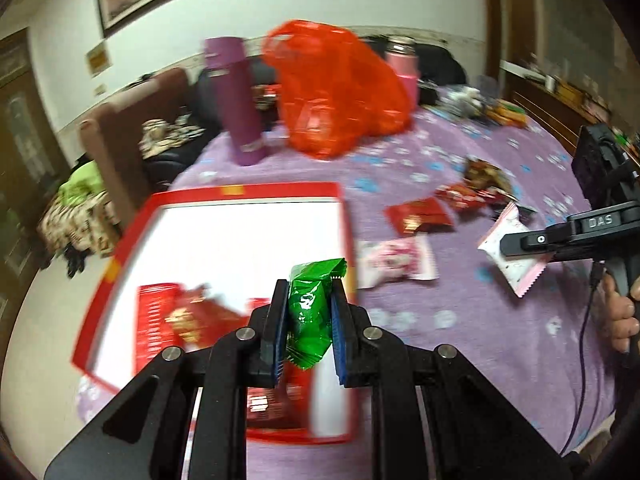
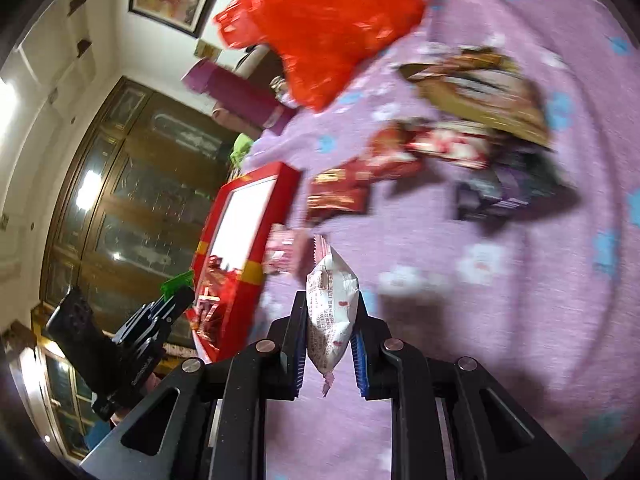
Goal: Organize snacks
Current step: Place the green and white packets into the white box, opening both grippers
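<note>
Indoor lighting was bright and even in both views. Motion blur smeared my red tray (image 1: 120, 256), the orange bag (image 1: 340, 88) and the loose wrappers; only my grippers stayed sharp. Ceiling lights glared off the dark cabinet (image 2: 132, 208). Fisheye curvature darkened every corner.

Glossy green foil wrapper (image 1: 310, 312), matt purple cloth (image 1: 480, 320)

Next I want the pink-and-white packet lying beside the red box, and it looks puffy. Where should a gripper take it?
Probably across the pillowy middle of the pink-and-white packet, coming straight down. It lies flat on the purple tablecloth, crimped ends pointing left and right, close to the red box, so fingers fit best along its long sides.
</note>
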A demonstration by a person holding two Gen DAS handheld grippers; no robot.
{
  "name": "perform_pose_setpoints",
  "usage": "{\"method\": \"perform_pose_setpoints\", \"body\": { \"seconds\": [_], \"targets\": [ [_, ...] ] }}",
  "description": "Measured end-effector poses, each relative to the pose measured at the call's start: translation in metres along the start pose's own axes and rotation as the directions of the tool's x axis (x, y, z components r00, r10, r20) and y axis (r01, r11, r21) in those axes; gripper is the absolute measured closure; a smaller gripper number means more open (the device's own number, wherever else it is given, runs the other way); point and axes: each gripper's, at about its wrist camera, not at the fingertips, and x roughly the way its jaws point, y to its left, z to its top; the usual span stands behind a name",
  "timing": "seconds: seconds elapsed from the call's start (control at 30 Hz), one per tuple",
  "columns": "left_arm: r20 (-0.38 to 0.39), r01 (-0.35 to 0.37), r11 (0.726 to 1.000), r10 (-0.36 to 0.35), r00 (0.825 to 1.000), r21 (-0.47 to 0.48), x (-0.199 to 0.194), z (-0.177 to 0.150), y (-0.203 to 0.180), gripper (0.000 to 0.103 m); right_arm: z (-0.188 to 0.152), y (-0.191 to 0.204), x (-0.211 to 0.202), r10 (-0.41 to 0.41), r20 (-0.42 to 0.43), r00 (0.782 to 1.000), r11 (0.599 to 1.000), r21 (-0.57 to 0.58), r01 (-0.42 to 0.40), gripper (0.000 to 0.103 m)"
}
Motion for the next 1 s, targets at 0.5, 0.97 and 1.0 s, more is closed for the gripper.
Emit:
{"method": "perform_pose_setpoints", "body": {
  "seconds": [0.5, 0.97, 1.0],
  "targets": [
    [-0.033, -0.163, 0.983, 0.161, 0.986, -0.080, 0.025, -0.021, 0.080, 0.086, 0.021, 0.148, 0.157, 0.069, -0.186, 0.980, 0.974, -0.199, -0.107, 0.084],
    [-0.053, -0.285, 0.955, 0.281, 0.958, -0.080, 0.042, -0.017, 0.090, 0.082, 0.026, 0.142, 0.172, 0.002, -0.038, 0.999, 0.965, -0.261, -0.012, 0.063],
    [-0.052, -0.287, 0.954, 0.283, 0.958, -0.085, 0.041, -0.017, 0.090, 0.075, 0.026, 0.141, 0.168, 0.003, -0.022, 1.000, 0.963, -0.268, -0.009, 0.062]
  ]
}}
